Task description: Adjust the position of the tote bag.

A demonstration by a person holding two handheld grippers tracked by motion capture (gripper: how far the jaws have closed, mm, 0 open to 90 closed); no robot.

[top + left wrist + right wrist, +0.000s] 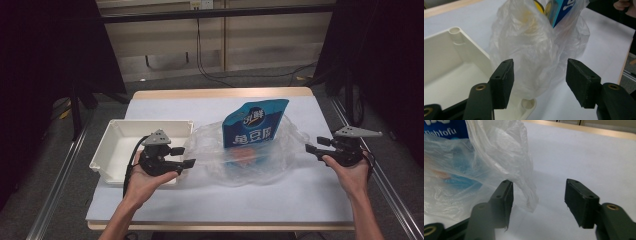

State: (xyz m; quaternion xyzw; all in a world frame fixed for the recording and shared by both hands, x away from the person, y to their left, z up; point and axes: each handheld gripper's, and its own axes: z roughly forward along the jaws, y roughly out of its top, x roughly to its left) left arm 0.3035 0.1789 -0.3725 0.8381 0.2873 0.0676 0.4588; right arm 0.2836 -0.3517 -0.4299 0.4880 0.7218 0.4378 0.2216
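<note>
While the clear plastic bag [240, 155] lies crumpled at the table's [300, 200] centre with a blue snack pouch [252, 122] sticking out toward twelve o'clock, both grippers stand apart from it. The left gripper [186, 164], at nine o'clock of the bag beside a white tray [117, 145], has its jaws spread wide and holds nothing. The right gripper [311, 148], at three o'clock, is likewise wide and holds nothing.

Blue pouch [255, 124]: lower half veiled by clear plastic bag [240, 160], print there unreadable. Orange patch inside bag, blurred, identity unclear. White tray [446, 62] cut off by left edge in left gripper view. Pouch lettering cropped at top edge in right gripper view.
</note>
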